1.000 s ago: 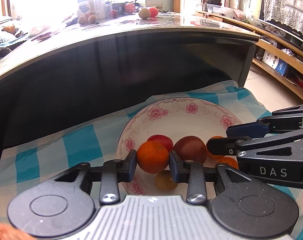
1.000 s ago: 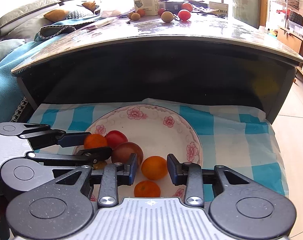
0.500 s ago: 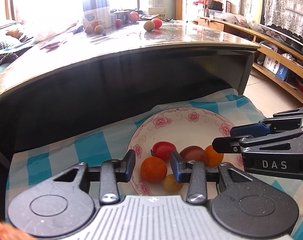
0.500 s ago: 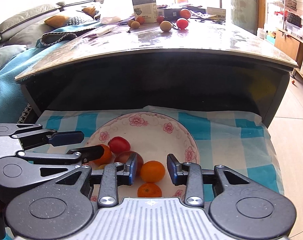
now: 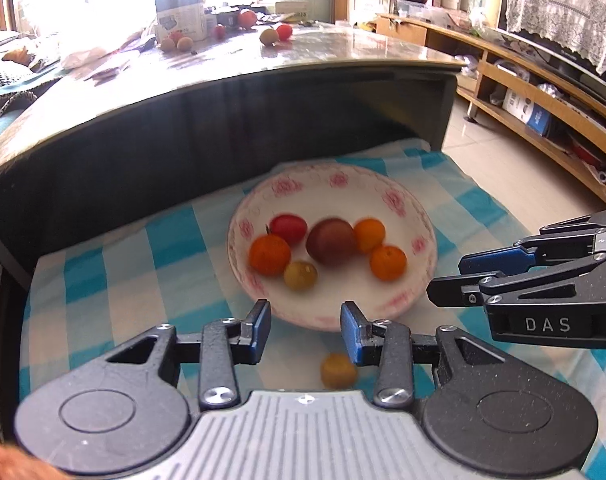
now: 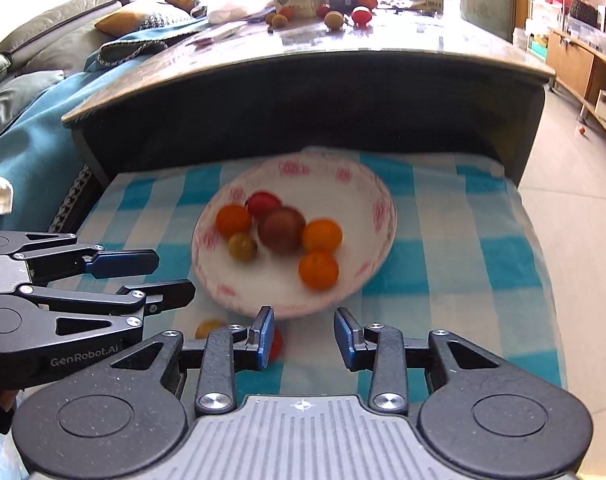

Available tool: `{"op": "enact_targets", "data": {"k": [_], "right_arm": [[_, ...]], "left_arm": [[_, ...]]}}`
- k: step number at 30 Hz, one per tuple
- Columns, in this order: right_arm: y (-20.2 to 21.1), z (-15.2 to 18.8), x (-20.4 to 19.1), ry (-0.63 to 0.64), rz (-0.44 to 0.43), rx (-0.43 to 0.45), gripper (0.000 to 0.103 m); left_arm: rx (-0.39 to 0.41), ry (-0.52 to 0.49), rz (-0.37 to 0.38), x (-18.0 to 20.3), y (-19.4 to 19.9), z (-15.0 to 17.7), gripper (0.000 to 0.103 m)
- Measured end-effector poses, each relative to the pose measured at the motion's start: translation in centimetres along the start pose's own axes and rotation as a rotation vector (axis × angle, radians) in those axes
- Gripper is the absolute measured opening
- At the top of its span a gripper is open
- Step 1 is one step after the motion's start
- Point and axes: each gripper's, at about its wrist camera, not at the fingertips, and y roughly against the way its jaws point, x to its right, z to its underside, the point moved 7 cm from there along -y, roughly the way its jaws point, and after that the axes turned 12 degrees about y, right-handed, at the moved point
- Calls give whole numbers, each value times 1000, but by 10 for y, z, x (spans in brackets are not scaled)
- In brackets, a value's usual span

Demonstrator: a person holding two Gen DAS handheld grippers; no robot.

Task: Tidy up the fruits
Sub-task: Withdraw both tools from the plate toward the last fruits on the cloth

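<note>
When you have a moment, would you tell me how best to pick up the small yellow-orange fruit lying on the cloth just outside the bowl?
Grip the small yellow-orange fruit across its middle, coming straight down from above. It is round and lies loose on the checked cloth, so any pair of opposite sides would probably do. The left hand-held gripper is open and closest; keep clear of the bowl rim.

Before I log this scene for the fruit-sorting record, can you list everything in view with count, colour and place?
bowl: one, white with pink flowers, on the checked cloth.
oranges: three, orange, in the bowl.
tomato: one, red, at the bowl's far side.
dark fruit: one, brownish purple, mid-bowl.
small yellow fruit: one, yellow-green, in the bowl.
loose fruit: one yellow-orange, on the cloth before the bowl; the right wrist view shows a red one beside it.
checked cloth: one, blue and white, under the bowl.
table: one, glossy, behind, with more fruit and a box.
left tool: black, blue pads, open.
right tool: same, open.
</note>
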Motion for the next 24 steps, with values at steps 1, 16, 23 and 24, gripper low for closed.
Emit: {"op": "enact_targets", "data": {"k": [1, 16, 23, 24], "right_arm": [[0, 4, -3, 2, -6, -8, 30], [-42, 13, -35, 110, -62, -77, 30], [-54, 15, -33, 113, -69, -100, 30], [-54, 15, -32, 110, -69, -100, 28]], "left_arm": [[-10, -3, -1, 1, 4, 6, 47], [-83, 30, 34, -9, 6, 49, 47], [-98, 8, 44, -8, -3, 53, 47], [-96, 9, 45, -7, -4, 52, 47]]}}
